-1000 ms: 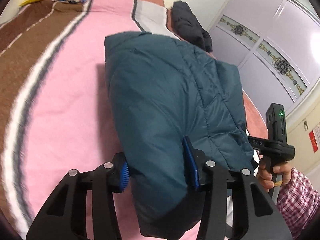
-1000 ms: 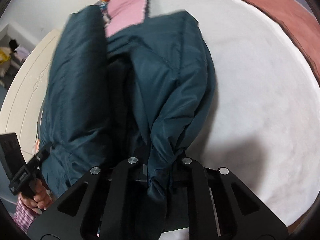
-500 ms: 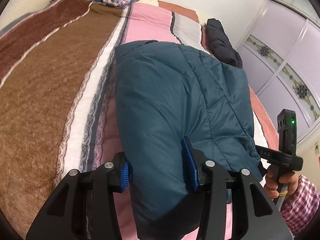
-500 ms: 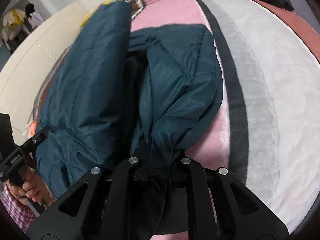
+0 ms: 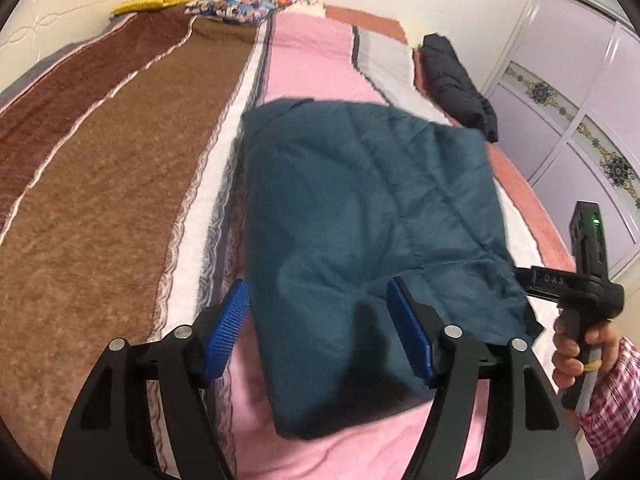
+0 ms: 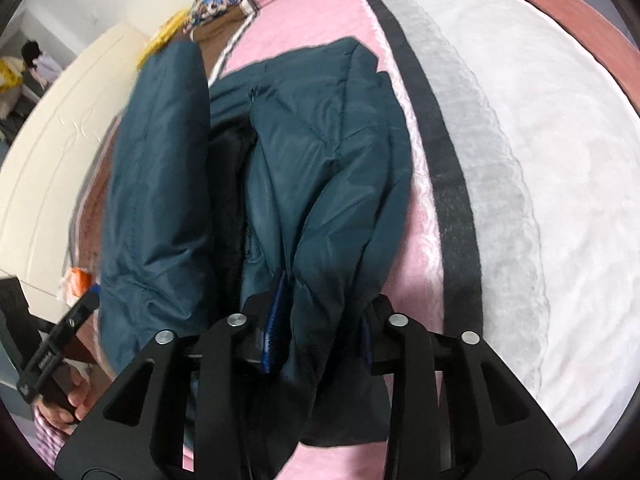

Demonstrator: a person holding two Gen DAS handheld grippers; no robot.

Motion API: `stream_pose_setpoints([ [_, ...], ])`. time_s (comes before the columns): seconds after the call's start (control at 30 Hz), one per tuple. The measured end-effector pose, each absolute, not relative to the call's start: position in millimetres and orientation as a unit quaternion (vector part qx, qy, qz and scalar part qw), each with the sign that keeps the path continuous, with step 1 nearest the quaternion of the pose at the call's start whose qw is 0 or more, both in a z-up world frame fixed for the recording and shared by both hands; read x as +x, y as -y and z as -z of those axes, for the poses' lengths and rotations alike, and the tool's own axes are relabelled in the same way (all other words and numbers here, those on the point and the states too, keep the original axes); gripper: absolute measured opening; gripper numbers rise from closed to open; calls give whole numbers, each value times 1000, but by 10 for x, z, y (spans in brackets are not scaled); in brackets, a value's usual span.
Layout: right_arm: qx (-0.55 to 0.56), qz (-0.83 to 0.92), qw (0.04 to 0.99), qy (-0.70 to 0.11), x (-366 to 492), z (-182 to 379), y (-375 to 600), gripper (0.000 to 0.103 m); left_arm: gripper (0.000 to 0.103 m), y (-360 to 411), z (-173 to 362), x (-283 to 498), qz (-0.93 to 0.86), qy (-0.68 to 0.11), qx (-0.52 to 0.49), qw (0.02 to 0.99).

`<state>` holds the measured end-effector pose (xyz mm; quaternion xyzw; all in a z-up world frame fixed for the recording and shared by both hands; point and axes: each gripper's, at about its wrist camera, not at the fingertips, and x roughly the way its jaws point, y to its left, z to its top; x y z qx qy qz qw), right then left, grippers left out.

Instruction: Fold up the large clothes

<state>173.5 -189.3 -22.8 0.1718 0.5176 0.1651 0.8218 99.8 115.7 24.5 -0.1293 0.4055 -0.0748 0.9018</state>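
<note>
Left wrist view: left gripper (image 5: 320,324) fingers are spread wide, having just opened; the blue ribbed pads (image 5: 226,334) stand clear of the cloth on both sides. The folded teal quilted puffer jacket (image 5: 360,216) lies flat on the bed's striped fleece blanket (image 5: 100,208), on the pink band, with its near edge between the fingers but not pressed. Brown bands run along the left. At the far end: a multicoloured patterned pillow (image 5: 240,0) and a yellow cushion (image 5: 154,0). A rolled dark grey garment (image 5: 456,80) sits beyond the jacket on the right, apart from it. A lilac wardrobe with ornamental trim (image 5: 580,112) fills the right side. The right gripper's black handle (image 5: 588,276) shows at right, held by a hand (image 5: 580,348) in a red-checked sleeve (image 5: 612,408). Nothing lies between the gripper and the jacket.

Right wrist view: right gripper (image 6: 316,332) fingers are at a narrow gap, having just opened a little; a bunched fold of the teal jacket (image 6: 320,184) runs between them. The cloth hides the pads mostly, so I cannot tell if they press on it. The jacket spans the pink band; grey, black and white bands lie to the right. A cream panelled headboard (image 6: 64,152) is at left. The other hand (image 6: 68,400) grips the left gripper's handle at bottom left.
</note>
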Motion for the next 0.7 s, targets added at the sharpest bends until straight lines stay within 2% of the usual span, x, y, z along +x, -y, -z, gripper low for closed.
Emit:
stream_pose_setpoints([
  [0.2,159,-155,850,-477,1278,-77,2059,33,69,-1061,-356,669,89,-401,-131,902],
  [0.23,151,-158,857,-467,1161,-143,2000,32,69,-1023,-339,642,91,-403,-127,902],
  [0.3,126,-164,863,-460,982,-192,1931,20,67,-938,-274,599,95,-414,-117,898],
  [0.37,108,-165,862,-468,880,-140,1835,18,64,-842,-144,603,94,-436,-102,889],
  [0.5,57,-140,857,-493,955,49,1660,18,63,-727,31,608,78,-455,-75,884],
  [0.7,56,-127,858,-495,1000,62,1619,18,63,-755,-62,517,72,-454,-91,883],
])
